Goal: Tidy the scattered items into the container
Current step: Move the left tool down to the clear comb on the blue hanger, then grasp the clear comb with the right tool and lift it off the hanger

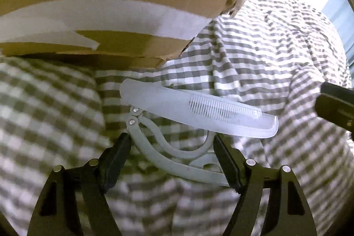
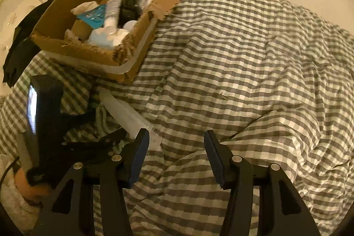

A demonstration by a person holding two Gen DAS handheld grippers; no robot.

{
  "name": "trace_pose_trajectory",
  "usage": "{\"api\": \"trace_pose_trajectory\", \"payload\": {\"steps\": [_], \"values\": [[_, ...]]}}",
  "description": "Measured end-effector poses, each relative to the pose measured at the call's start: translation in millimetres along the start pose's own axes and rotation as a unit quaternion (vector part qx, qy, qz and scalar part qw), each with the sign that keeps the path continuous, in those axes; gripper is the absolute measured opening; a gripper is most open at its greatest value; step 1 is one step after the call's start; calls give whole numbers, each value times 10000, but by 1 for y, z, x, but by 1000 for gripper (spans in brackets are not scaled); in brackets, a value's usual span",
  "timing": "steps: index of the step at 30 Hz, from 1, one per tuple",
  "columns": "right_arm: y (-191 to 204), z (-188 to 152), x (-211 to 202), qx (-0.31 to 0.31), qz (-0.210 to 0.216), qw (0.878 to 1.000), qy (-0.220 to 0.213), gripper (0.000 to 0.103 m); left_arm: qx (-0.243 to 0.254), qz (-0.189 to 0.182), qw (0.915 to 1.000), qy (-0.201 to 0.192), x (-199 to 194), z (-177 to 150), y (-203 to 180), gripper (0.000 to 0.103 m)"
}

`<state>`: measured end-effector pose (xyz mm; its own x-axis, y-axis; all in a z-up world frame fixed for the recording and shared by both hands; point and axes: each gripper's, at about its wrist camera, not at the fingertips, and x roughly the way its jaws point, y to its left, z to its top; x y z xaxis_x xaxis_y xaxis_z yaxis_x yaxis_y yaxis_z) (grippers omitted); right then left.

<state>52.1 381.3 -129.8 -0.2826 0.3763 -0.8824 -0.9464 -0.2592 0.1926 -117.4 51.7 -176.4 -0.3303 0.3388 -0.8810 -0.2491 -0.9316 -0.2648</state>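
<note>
On the grey-and-white checked bedspread point(image 2: 232, 72), just below the torn brown cardboard box point(image 2: 104, 21), we're seeing a translucent white folding comb point(image 1: 199, 112) w/ a pale grey hinged wire-like handle point(image 1: 174, 158) lying flat on the fabric. Box is already holding tubes, a blue packet and a dark item; comb is outside it, close to its taped side.

Left gripper point(image 1: 172, 149) is pointing steeply down over the handle part, jaws standing wide apart w/ the grey handle between them. Right pad looks v. close to the handle end; we can't say it's pressing, so we're reading it as not gripping yet.

Right gripper point(image 2: 177, 143) is hovering over bare bedspread, jaws apart, nothing between them; its left finger point(image 2: 141, 147) is sitting right by the comb's toothed tip in that view.

Risks as we're judging them:
- Handle is thin and hinged, so closing on it may fold or swing the comb body and it slips out.
- Soft, wrinkled bedding gives under pressure, so pads may be pinching fabric along w/ the handle.
- Box is sitting on uneven bedding w/ ragged edges; the long comb may catch the rim and drop outside.
- Grippers are working close together, so a bump may knock the comb.
</note>
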Motion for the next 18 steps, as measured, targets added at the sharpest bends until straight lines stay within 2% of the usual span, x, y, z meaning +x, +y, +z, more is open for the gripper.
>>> {"api": "trace_pose_trajectory", "payload": {"steps": [3,6,10,14,18], "values": [[8,-2,-5,-119,169,9998,-27,52,23,97,9999,-48,-18,2,8,78],[19,-4,-9,-323,584,9978,10,52,15,109,9998,-161,-36,5,11,78],[37,-9,-8,-691,896,9935,147,52,36,118,9997,-203,-52,9,11,78],[35,-11,3,-505,1143,9914,391,52,121,93,9994,-323,-69,6,6,78],[26,-12,13,-104,1616,9851,573,52,224,7,9989,-417,-77,7,0,78]]}}
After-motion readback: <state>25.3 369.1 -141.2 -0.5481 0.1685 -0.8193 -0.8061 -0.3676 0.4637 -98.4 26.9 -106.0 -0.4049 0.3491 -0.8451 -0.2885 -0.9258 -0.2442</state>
